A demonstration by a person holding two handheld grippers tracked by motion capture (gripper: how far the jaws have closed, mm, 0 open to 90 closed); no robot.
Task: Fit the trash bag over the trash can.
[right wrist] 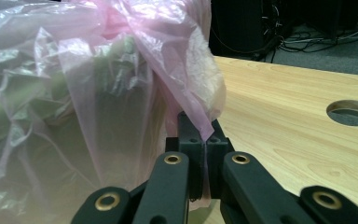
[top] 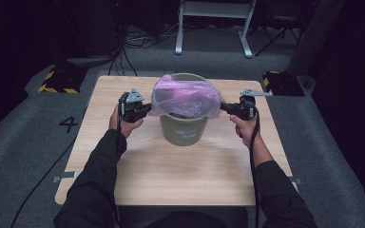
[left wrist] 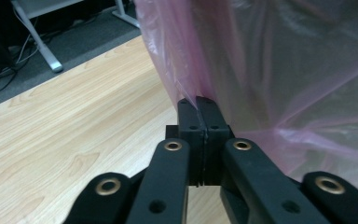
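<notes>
The pale wooden desk (top: 180,171) sat in a dark room. I had both grippers pinched on the thin translucent pink plastic bag (top: 185,97): the left gripper (top: 145,110) held a fold at its jaw tips, the right gripper (top: 225,108) clamped the opposite edge. The bag lay draped over the round green plastic bin (top: 183,130) between them. I judged I was mid-way through fitting the liner; next, both edges needed drawing down evenly over the rim without tearing.

Around my work: table and floor clutter

The wooden table (top: 171,175) lies beneath my hand-held grippers; beyond them stand a white frame (top: 214,23), tangled cables (top: 142,40) and striped blocks (top: 59,80).
</notes>
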